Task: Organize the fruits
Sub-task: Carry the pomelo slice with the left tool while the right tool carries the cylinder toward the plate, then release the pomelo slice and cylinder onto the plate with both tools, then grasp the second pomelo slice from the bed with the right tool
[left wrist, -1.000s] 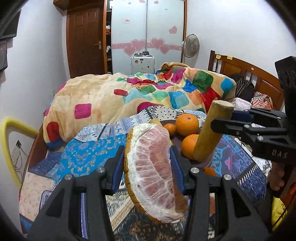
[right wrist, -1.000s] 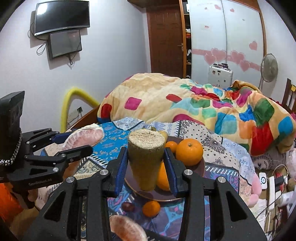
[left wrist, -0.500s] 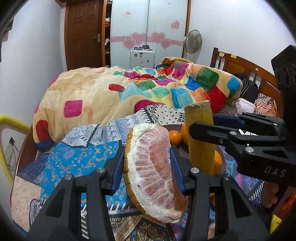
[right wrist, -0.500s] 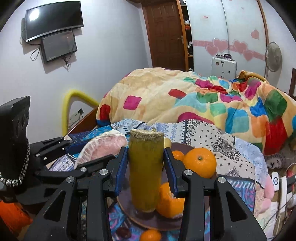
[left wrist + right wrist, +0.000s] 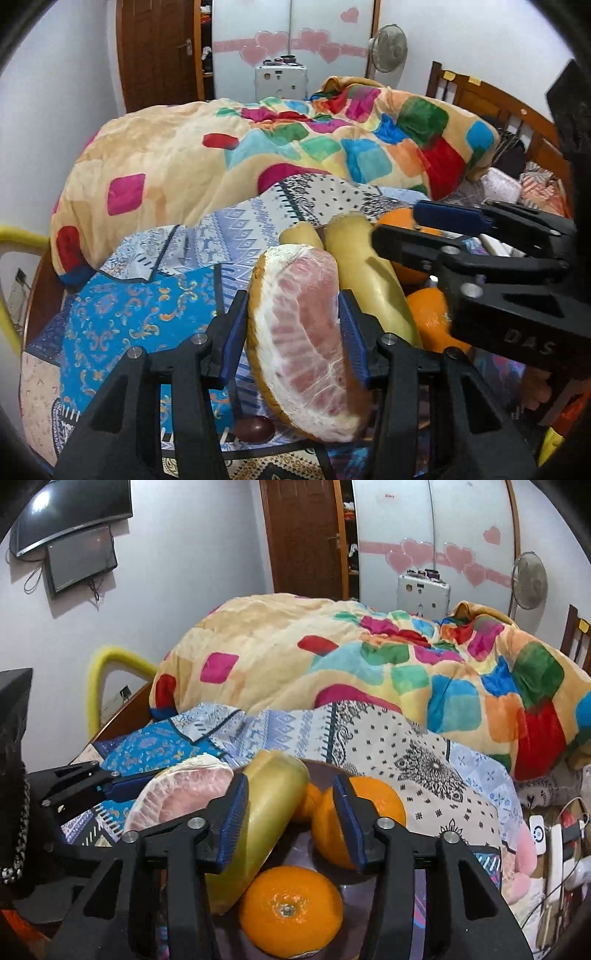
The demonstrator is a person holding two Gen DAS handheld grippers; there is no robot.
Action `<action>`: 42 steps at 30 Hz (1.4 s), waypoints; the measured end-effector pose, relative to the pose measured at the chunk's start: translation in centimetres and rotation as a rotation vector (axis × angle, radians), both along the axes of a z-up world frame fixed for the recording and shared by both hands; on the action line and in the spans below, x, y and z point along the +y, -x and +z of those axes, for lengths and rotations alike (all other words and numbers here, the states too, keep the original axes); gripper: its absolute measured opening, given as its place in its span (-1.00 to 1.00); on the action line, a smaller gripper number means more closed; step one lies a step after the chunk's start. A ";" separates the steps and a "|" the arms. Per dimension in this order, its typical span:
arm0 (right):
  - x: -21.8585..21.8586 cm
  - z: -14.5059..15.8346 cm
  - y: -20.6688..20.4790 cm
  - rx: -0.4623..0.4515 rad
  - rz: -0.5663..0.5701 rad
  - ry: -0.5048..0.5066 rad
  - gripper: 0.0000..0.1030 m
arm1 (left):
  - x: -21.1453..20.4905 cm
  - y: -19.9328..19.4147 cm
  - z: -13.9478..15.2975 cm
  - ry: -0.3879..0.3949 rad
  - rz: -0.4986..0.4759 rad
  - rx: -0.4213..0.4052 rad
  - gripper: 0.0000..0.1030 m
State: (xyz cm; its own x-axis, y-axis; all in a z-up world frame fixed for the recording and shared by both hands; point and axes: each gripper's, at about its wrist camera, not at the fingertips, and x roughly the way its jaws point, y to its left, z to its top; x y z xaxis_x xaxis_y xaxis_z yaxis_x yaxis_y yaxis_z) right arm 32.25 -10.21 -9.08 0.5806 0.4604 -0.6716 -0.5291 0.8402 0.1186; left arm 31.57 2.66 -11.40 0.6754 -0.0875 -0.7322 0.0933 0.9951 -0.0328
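The left tongs (image 5: 291,332) are clenched on a pomelo wedge (image 5: 303,332), both blue pads pressing its flanks; the wedge stands on end between them, peel to the left and low, pink flesh facing the camera, its long axis running up and down along the fingers. It hangs above the patterned bedspread (image 5: 147,306), just left of the brown plate (image 5: 295,853), so the plate lies forward and to the right of these tongs. A small dark fruit (image 5: 255,428) sits on the cloth below the wedge.

To the right, the right tongs (image 5: 290,812) have just been opening. The yellow-green sugarcane piece (image 5: 258,830) leans tilted on the plate against the left pad, its long axis slanting up and away, and the right pad stands clear of it, so I judge it released. Three oranges (image 5: 291,908) crowd the plate around the cane's foot.

A second ago the cane stood upright, squeezed between both pads above the plate; now it rests at a slant among the oranges. The wedge is held just as before, though both tongs sit lower and closer to the plate. The left hand's wedge seems next, and the free room on the plate looks scarce.
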 end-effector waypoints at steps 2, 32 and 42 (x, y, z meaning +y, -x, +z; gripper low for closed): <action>-0.4 -0.1 0.2 -0.004 0.001 0.004 -0.11 | 0.0 0.0 -0.1 -0.009 0.003 -0.001 -0.08; -4.6 1.4 14.6 -0.112 0.069 0.041 0.27 | 0.9 15.1 3.8 -0.045 -0.002 -0.049 0.17; -3.5 -3.2 17.0 -0.022 0.143 0.087 0.27 | 0.8 19.3 0.7 -0.036 -0.005 -0.010 0.17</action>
